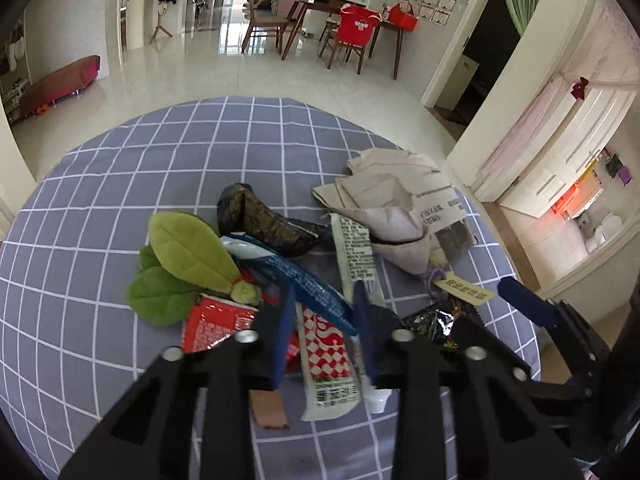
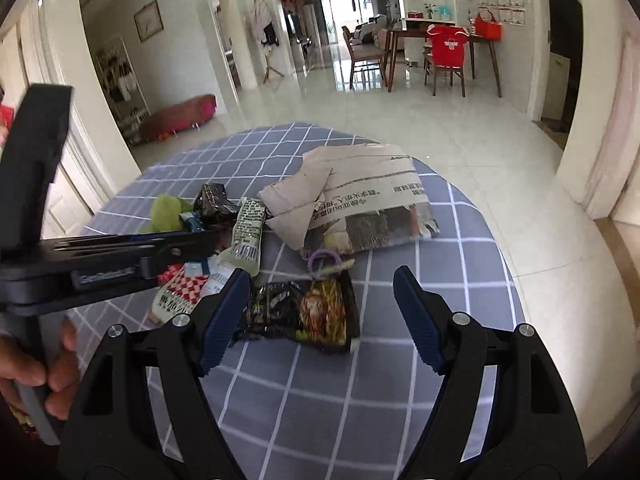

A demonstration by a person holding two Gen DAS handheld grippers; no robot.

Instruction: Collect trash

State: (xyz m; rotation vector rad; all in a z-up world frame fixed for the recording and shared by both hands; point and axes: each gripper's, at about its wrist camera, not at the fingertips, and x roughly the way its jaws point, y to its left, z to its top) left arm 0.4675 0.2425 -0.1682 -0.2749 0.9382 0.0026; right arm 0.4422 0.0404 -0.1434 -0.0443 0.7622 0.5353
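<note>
Trash lies heaped on a round table with a grey-blue checked cloth (image 1: 120,184). My left gripper (image 1: 325,292) has narrow jaws whose pads press the sides of a red-and-white checked packet (image 1: 324,356); a blue wrapper (image 1: 308,284) crosses just beyond the tips. In the right wrist view the left gripper (image 2: 176,246) reaches in from the left over the pile. My right gripper (image 2: 320,280) stands open, hovering over a dark snack wrapper (image 2: 308,312) without touching it. One of its blue fingers (image 1: 524,300) shows in the left wrist view.
Crumpled newspaper (image 1: 392,200) sits at the far right of the heap, beside green fabric leaves (image 1: 188,252), a black wrapper (image 1: 260,216), a long white wrapper (image 1: 356,248) and a red packet (image 1: 212,320). A hand (image 2: 32,368) holds the left gripper's handle. Tiled floor surrounds the table.
</note>
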